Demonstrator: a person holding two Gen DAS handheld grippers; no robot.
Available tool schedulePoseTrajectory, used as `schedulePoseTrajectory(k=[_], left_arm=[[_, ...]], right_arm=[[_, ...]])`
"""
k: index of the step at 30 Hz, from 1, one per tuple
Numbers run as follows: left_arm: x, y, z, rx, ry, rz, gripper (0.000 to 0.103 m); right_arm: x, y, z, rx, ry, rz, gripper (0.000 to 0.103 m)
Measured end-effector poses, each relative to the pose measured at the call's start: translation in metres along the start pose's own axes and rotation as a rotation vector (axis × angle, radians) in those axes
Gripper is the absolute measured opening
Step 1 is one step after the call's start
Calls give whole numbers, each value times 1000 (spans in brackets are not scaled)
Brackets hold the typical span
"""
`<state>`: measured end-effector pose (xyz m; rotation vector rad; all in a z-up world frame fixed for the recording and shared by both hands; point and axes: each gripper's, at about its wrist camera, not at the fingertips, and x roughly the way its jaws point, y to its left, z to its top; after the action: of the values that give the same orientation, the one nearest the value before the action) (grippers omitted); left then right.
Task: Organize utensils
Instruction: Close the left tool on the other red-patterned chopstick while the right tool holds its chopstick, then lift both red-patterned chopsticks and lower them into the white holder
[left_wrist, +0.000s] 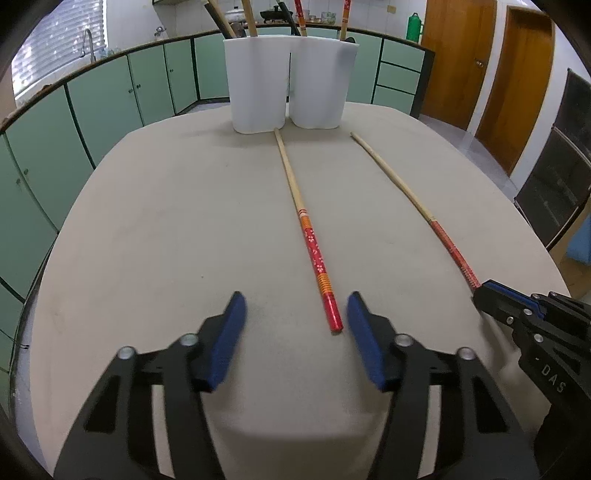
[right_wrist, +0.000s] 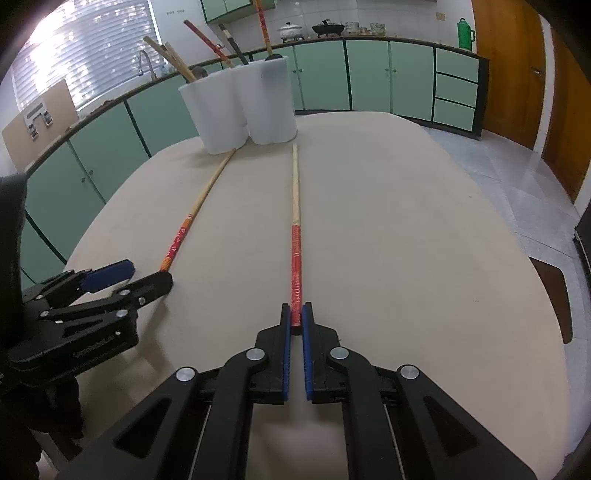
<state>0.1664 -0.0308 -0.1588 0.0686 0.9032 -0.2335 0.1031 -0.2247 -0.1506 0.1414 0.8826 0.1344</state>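
- The left gripper (left_wrist: 295, 310) hangs low over the near edge of the beige table (left_wrist: 166, 229), its blue pads partly apart and touching nothing.
- The red end of one chopstick (left_wrist: 314, 254) lies between those pads, close to the right pad; the pads do not press on it.
- This chopstick lies flat on the table and runs away to the far side, where its bare wooden tip reaches the foot of the white holder (left_wrist: 288, 85).
- The right gripper (right_wrist: 296, 314) is closed tight on the red end of a second chopstick (right_wrist: 295, 236), pinched between its blue pads.
- The second chopstick lies to the right of the first, well apart from it, its wooden tip ending near the holder but short of it.
- The holder stands at the far side of the table with several more chopsticks and dark-handled utensils upright in its compartments.
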Motion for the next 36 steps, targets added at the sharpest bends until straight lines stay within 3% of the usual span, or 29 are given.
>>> schedulePoseTrajectory(k=[9,20,29,36], left_arm=[[-2,-6,-1,-8,-6,-21,8],[-13,-2,2,-18,-25,-29,5],[-66,7,22,15,-143,-9,5],[-115,11,54,36,-290,-6,5]], right_arm=[[1,3,0,-8,3,-8,7],[-11,2,2,-15,-43,4,6],[-56,4,28,-63,-162,16,6],[-96,8,61,-103,-259,41,6]])
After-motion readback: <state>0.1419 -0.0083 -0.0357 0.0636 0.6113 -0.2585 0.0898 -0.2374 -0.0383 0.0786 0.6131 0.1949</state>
